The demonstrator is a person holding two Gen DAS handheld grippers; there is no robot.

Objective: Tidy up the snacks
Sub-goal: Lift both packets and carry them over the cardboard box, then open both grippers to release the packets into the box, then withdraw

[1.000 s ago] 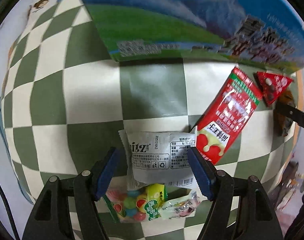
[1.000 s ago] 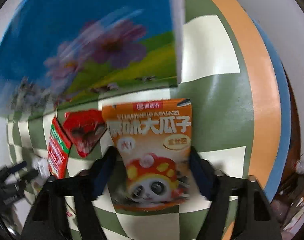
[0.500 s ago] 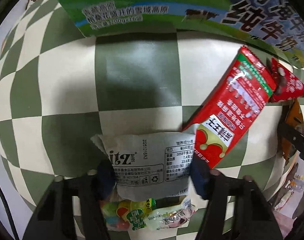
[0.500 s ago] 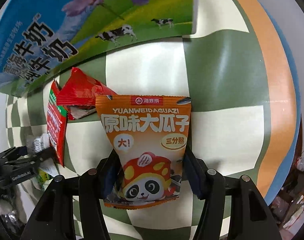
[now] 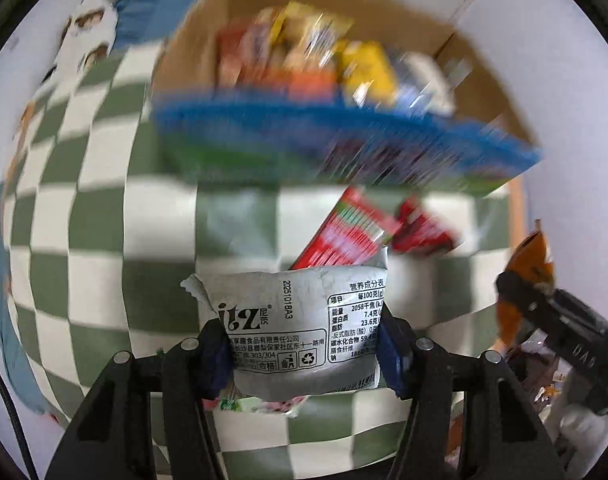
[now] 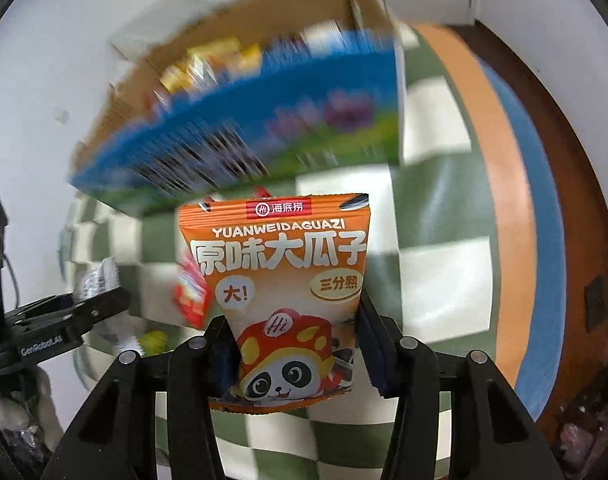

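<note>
Now both hands carry a snack, lifted clear of the checkered cloth point(image 5: 104, 240) on the desk. The left gripper point(image 5: 304, 354) has its blue pads pressed against the two sides of a grey-white packet point(image 5: 300, 332), whose printed back faces the camera; its jaws have just been closing, and the packet sits firmly between them. The right gripper point(image 6: 294, 356) pinches the lower part of an orange seed bag point(image 6: 284, 276) with a panda on it, and its jaws have just been closing too. The bag stands upright between the fingers, long axis running away from the gripper.

What the coming move turns on is the open cardboard box point(image 6: 232, 40). It lies ahead of both grippers, beyond the front wall with the blue and green print, and already holds several blurred packets. From the left wrist view the box point(image 5: 483, 80) opening sits straight ahead and above the held packet; from the right it lies ahead and slightly left. Neither hand looks clearly nearer.

A red carton point(image 5: 343, 236) and a small red packet point(image 5: 421, 228) lie on the cloth just before the box, with another small sweet packet point(image 6: 154, 340) by the left gripper; these look yet to be sorted.
</note>
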